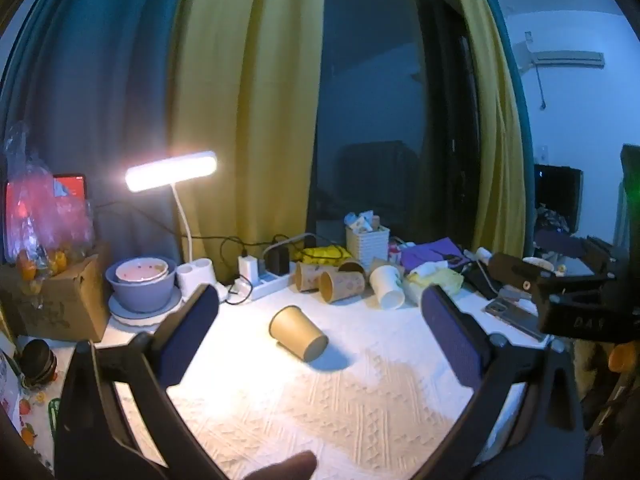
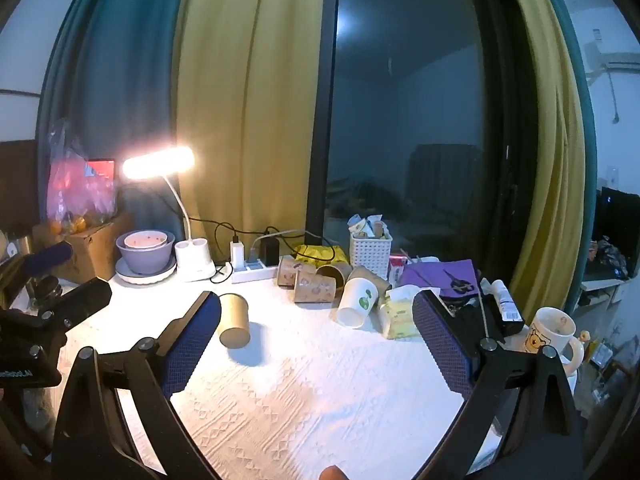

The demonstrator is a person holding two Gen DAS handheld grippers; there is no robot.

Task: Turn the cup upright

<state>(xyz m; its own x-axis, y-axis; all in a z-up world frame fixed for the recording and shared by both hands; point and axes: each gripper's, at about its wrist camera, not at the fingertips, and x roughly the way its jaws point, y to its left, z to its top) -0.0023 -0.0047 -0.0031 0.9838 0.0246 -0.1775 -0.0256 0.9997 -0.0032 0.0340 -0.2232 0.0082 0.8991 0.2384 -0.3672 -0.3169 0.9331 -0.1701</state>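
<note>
Foreground, both views: I log the left gripper (image 1: 320,328) and right gripper (image 2: 316,336), jaws spread wide apart, holding nothing. Centre of the left view: brown paper cup (image 1: 298,338) on its side on the white textured tablecloth (image 1: 320,412), mouth toward upper left. Beyond: toppled patterned cups (image 1: 340,284), lit desk lamp (image 1: 171,170).

Lit lamp (image 1: 171,176) glows over white patterned cloth (image 1: 304,412) | purple bowl (image 1: 141,286) on plate beside cardboard box (image 1: 60,300) | power strip (image 1: 264,280) before yellow curtain (image 1: 248,100) | paper cups (image 1: 344,284) lie tipped near white basket (image 1: 367,243) | phone (image 1: 514,314) at right | bear mug (image 2: 550,330) at cloth's edge
</note>
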